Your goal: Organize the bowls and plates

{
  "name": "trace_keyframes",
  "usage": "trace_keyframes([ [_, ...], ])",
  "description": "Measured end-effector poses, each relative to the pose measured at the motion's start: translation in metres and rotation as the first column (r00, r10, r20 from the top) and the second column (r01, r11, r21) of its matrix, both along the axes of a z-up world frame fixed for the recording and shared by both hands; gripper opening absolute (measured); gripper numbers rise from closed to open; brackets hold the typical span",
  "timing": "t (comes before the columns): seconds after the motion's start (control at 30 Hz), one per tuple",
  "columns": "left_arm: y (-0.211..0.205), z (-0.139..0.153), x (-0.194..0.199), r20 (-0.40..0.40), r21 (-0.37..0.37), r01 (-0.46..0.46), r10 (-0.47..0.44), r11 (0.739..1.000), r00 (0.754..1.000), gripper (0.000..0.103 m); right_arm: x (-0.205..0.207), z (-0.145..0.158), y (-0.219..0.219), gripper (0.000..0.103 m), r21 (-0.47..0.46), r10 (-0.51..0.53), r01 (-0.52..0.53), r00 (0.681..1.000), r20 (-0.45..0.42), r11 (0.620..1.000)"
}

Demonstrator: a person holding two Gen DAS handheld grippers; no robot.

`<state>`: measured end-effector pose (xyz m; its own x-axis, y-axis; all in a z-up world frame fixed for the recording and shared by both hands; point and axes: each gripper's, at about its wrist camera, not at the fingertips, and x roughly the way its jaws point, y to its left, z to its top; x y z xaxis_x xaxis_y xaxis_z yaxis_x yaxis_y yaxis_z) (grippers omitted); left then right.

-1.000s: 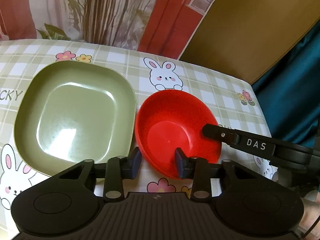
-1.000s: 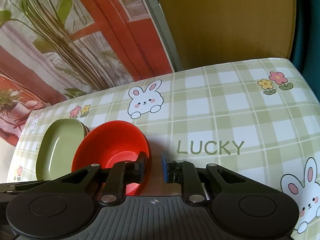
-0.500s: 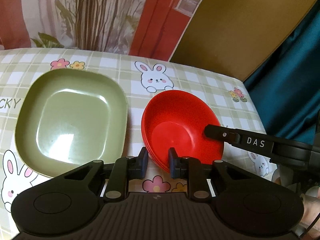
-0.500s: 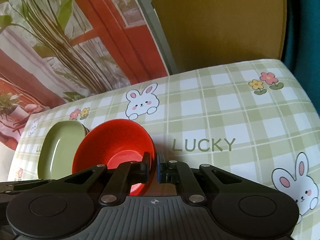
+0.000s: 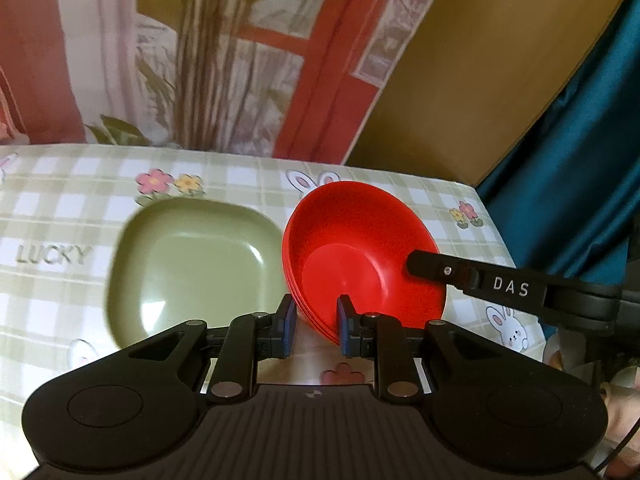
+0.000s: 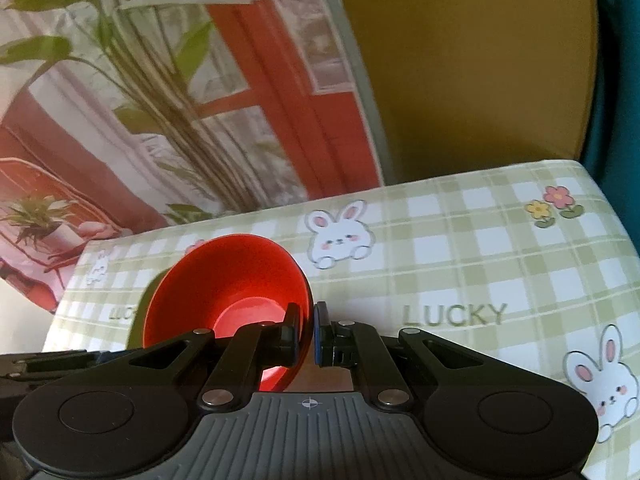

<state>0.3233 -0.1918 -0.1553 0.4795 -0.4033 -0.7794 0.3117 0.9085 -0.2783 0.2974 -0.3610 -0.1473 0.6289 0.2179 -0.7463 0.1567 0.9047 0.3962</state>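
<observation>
Toward the desk's [image 5: 240, 176] left side the green square plate [image 5: 192, 268] lies flat; just right of it the red bowls [image 5: 360, 256], apparently a nested stack, are tilted and seemingly lifted. Left gripper [image 5: 314, 326] pinches their near rim, jaws narrow; right gripper [image 6: 306, 330] clamps the right rim nearly closed. Judgement: keep both grips level and carry the stack together, clear of the plate's edge.

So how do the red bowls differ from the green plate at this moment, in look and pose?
The red bowls are round, deep and stacked; the green plate is squarish with rounded corners and shallow. The bowls are tilted, their rim clamped by the left gripper and the right gripper; the plate lies flat on the tablecloth, ungripped. Both are plain, single-coloured dishes.
</observation>
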Motion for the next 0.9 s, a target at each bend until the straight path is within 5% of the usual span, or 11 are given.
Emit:
trace_keyframes([
  [0.9, 0.073, -0.02, 0.025, 0.012, 0.069, -0.063, 0.062, 0.996, 0.998, 0.023, 0.037, -0.024, 0.081, 0.008, 0.016, 0.042, -0.041, 0.998, -0.05, 0.999],
])
